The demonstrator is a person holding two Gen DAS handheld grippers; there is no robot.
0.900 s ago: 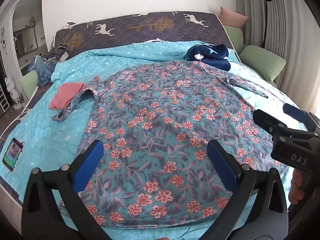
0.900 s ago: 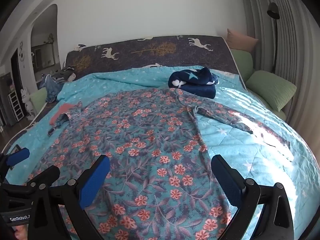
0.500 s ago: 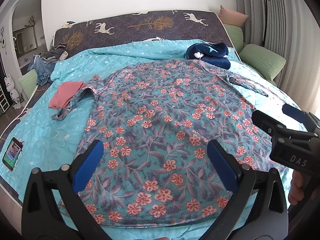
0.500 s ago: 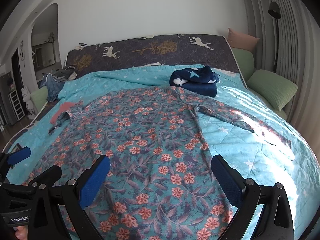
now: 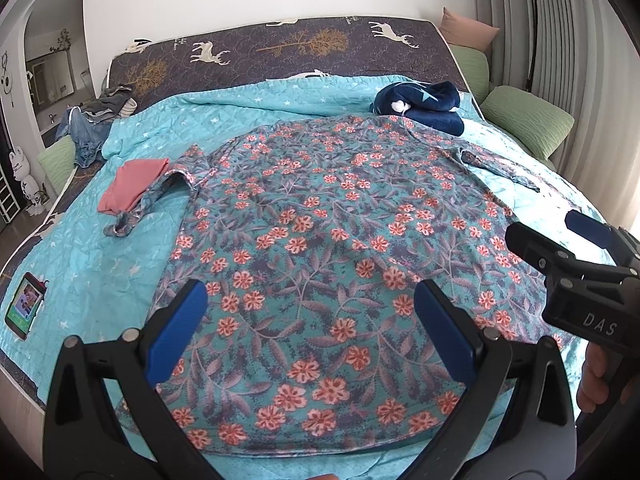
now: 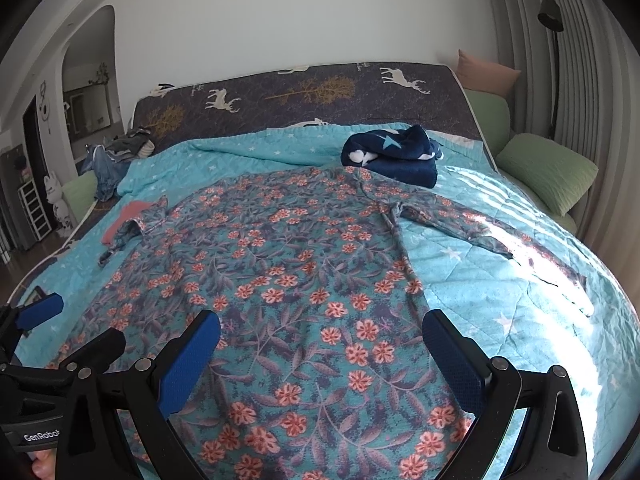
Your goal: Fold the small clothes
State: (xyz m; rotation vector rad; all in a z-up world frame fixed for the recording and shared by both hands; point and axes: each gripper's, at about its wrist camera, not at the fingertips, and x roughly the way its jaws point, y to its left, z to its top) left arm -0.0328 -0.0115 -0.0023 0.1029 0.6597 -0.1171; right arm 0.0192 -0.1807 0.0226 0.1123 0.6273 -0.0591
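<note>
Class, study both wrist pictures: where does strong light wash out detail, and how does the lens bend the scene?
Right wrist view: sunlight in stripes bleaches the quilt and the tip of the floral garment's sleeve. Left wrist view: light is more even, with glare only at the far right edge. Both views: fisheye bulges the bed, curves the curtain, and darkens the corners.

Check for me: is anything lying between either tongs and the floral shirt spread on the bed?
Nothing visible. The floral shirt lies flat and bare, directly below the open left tongs and open right tongs. The pink cloth sits under one sleeve, and the navy bundle sits at the collar.
</note>
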